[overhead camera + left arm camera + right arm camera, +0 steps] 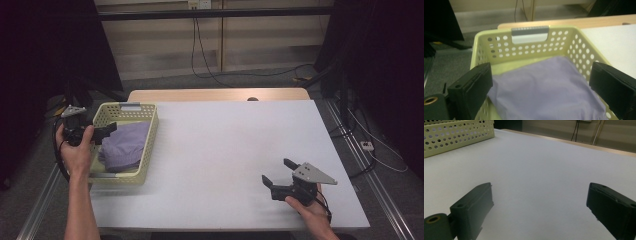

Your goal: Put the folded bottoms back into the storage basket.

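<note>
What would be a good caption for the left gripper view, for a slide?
Open left claw poised over a lilac cloth lying in a pale yellow perforated basket.

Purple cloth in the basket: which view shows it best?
Left gripper view: the purple cloth lies close up between that gripper's open jaws, inside the yellow basket. High view shows it small, partly behind the left gripper. Right gripper view has the basket's wall, not the cloth.

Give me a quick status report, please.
Left gripper open over the basket. Purple cloth inside it. Right gripper open, empty, above the table. No obstruction.
</note>
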`<state>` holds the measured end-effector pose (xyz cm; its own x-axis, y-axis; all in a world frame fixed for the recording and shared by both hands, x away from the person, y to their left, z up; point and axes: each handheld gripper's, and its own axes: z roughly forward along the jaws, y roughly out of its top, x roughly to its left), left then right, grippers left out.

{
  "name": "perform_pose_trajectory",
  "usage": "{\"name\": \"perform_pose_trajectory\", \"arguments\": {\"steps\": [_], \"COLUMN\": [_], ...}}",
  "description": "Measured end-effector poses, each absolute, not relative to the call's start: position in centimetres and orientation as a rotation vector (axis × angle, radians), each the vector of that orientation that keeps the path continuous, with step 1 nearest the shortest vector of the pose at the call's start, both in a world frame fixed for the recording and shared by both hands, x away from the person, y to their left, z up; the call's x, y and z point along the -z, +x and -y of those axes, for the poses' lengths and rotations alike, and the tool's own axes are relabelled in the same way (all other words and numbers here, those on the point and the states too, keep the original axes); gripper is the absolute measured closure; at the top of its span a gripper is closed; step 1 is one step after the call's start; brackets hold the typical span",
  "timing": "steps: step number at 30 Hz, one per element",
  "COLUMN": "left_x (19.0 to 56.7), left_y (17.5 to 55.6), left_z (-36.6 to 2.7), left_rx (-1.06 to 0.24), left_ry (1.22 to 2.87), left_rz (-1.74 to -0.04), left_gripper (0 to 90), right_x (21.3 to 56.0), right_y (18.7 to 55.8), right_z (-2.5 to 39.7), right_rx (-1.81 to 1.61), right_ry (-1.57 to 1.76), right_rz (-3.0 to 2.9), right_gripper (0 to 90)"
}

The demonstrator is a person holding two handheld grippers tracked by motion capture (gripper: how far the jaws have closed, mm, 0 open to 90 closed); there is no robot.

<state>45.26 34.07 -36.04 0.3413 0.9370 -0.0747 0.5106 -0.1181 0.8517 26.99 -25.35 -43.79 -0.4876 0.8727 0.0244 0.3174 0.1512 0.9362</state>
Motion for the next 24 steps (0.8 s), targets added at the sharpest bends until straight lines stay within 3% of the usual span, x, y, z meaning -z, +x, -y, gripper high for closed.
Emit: {"name": "perform_pose_trajectory", "arguments": {"steps": [8,24], "left_x": [35.5,35.9], "left_y": [44.9,44.1], "left_z": [-34.2,-33.4], "left_rx": [-0.692,-0.739], "left_ry": [1.702,1.888], "left_rz": [-1.228,-1.164], "left_gripper": [5.0,6.1], "right_x": [43.8,43.9], "right_y": [27.0,27.2], "right_z": [25.5,25.5], "right_rx": [-1.333,-1.319], "right_ry": [1.143,1.154], "right_rz": [-1.883,-1.875], "right_gripper": [6.4,6.5]}}
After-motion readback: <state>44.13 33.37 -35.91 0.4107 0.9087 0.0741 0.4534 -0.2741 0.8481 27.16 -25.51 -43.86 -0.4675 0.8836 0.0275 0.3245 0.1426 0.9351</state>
